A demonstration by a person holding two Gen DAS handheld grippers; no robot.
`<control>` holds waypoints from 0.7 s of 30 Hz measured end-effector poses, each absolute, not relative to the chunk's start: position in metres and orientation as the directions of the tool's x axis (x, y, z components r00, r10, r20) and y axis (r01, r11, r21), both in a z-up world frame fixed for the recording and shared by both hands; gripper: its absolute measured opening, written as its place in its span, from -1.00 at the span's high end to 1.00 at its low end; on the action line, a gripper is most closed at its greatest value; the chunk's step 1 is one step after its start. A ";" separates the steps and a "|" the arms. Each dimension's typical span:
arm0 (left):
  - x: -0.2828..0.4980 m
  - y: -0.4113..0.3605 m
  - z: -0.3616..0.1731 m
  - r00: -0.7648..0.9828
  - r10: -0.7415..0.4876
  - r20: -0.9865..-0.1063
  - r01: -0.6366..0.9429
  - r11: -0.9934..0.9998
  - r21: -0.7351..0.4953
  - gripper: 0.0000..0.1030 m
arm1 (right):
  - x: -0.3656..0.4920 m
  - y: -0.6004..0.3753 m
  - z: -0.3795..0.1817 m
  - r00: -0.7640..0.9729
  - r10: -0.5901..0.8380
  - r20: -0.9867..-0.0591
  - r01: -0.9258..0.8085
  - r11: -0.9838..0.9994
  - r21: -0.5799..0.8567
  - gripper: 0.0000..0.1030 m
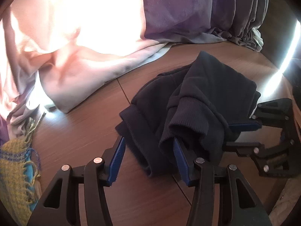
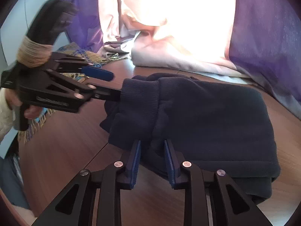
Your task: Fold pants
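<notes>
i am working on a brown wooden table (image 1: 90,131) with thin dark lines running across it. the wood is shining where the sun is hitting it. the dark blue pants (image 2: 207,116) are lying in a soft, bunched pile on the table, in the middle and right of the right view, and in the middle right of the left view.

behind the table a pale pink curtain (image 1: 75,37) is hanging and glowing very bright in the upper left of the left view. its bottom is spilling onto the wood. a purple curtain (image 1: 178,9) is hanging next to it, at the top middle. a yellow and blue scarf (image 1: 13,162) with fringe is lying at the lower left edge.

my left tongs (image 1: 148,150) are standing open. one blue finger (image 1: 178,150) is poking inside a ribbed pants cuff (image 1: 188,120), and the other finger is over bare wood. they are not squeezing anything.

my right tongs (image 2: 152,154) are at the bottom middle of the right view, partly open, with a fold of the pants sitting between the two blue fingers. i cannot tell if the pads are pressing the cloth.

in the left of the right view, a hand (image 2: 30,111) is holding the handle of the left tongs.
</notes>
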State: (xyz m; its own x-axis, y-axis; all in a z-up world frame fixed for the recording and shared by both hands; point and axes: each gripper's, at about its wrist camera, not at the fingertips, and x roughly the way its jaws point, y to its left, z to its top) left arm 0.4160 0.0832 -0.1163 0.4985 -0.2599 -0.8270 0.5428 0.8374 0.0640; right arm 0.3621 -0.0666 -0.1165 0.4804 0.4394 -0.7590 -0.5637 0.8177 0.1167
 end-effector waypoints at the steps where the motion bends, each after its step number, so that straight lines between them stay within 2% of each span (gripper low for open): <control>1: 0.419 0.082 -0.117 0.503 -0.257 -0.825 0.542 0.837 0.070 0.02 | 0.361 -0.065 -0.116 0.485 0.429 -0.762 -0.569 0.817 0.098 0.48; 6: 0.431 0.098 -0.110 0.532 -0.300 -0.792 0.472 0.881 -0.017 0.02 | 0.364 -0.066 -0.115 0.485 0.427 -0.763 -0.561 0.822 0.104 0.48; 10: 0.442 0.107 -0.114 0.544 -0.289 -0.788 0.389 0.919 -0.069 -0.01 | 0.368 -0.066 -0.116 0.480 0.433 -0.763 -0.545 0.829 0.127 0.48; 14: 0.441 0.113 -0.122 0.558 -0.246 -0.793 0.344 0.938 -0.049 -0.01 | 0.368 -0.062 -0.116 0.480 0.425 -0.767 -0.548 0.828 0.115 0.48; 18: 0.434 0.114 -0.119 0.552 -0.275 -0.787 0.387 0.921 -0.051 -0.01 | 0.367 -0.061 -0.109 0.521 0.409 -0.750 -0.528 0.844 0.093 0.47; 19: 0.431 0.114 -0.116 0.555 -0.281 -0.783 0.407 0.912 -0.038 0.01 | 0.366 -0.060 -0.105 0.534 0.407 -0.740 -0.524 0.847 0.088 0.43; 21: 0.425 0.110 -0.111 0.545 -0.315 -0.777 0.483 0.876 -0.017 0.02 | 0.364 -0.058 -0.095 0.564 0.416 -0.713 -0.521 0.849 0.083 0.11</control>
